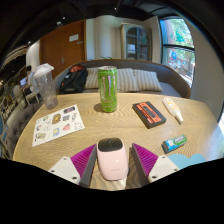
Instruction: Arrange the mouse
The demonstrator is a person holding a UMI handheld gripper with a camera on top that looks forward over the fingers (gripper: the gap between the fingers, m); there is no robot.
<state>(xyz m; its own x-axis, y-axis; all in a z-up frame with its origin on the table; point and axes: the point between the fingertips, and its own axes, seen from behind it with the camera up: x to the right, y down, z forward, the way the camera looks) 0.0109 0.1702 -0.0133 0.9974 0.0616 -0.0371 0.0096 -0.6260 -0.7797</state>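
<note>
A pale pink-white mouse (111,160) with a dark band at its far end lies on the wooden table (110,125), between my gripper's fingers. My gripper (115,147) is open. Its magenta pads stand on either side of the mouse, the left pad (86,160) close against it and the right pad (146,158) with a thin strip of table showing before it. The near end of the mouse is hidden under the gripper body.
Beyond the fingers stands a tall green can (108,88). A black and red flat box (149,113) and a white tube (174,109) lie to the right, with a small teal packet (174,144) nearer. A printed sheet (58,124) and a clear jug (45,85) are at the left.
</note>
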